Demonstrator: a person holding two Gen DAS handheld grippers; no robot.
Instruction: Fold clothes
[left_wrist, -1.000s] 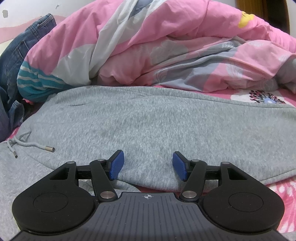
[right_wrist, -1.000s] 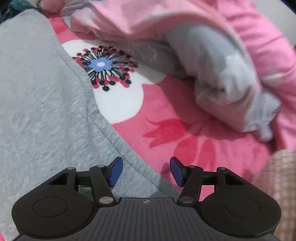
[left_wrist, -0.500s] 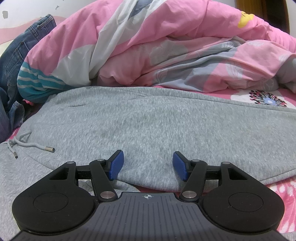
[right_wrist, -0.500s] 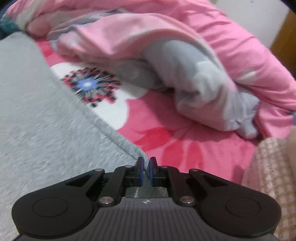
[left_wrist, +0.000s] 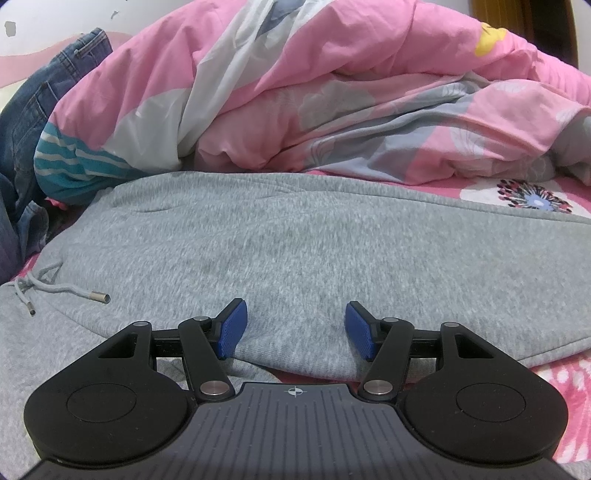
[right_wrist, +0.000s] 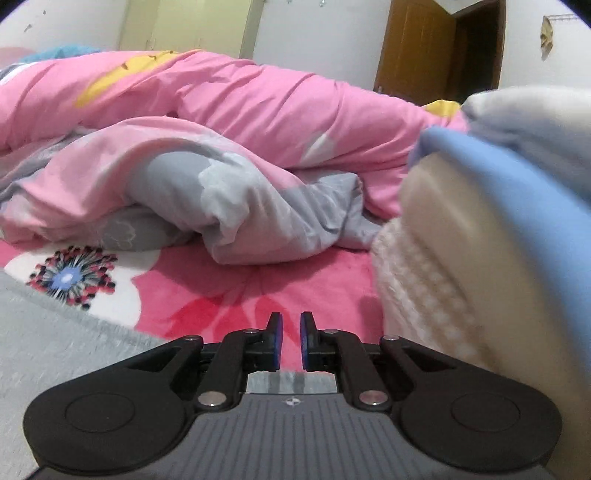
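Pink floral bedding (right_wrist: 229, 302) is my work surface, with grey sweatpants (left_wrist: 314, 251) laid flat across it, waistband and drawstring (left_wrist: 62, 291) off to my left. My left gripper (left_wrist: 293, 328) sits with its pads spread, the near edge of the sweatpants lying between them but not pinched. My right gripper (right_wrist: 289, 341) shows only a narrow slit between its blue pads; its jaws are opening slightly, and I see no cloth caught in them, only the grey edge (right_wrist: 55, 332) low at the left of its view.

I judge that I am setting up the first fold. To do it well, I should take the leg end and the waist end at matching edges, catch both layers, and lift evenly so the fabric does not skew.

A rumpled pink and grey duvet (left_wrist: 332, 110) crowds the far side of the sweatpants, so a fold carried that way could snag. Jeans (left_wrist: 33, 122) lie heaped at the left. A stack of folded knitwear (right_wrist: 480, 240) stands close on my right and limits that hand's swing.
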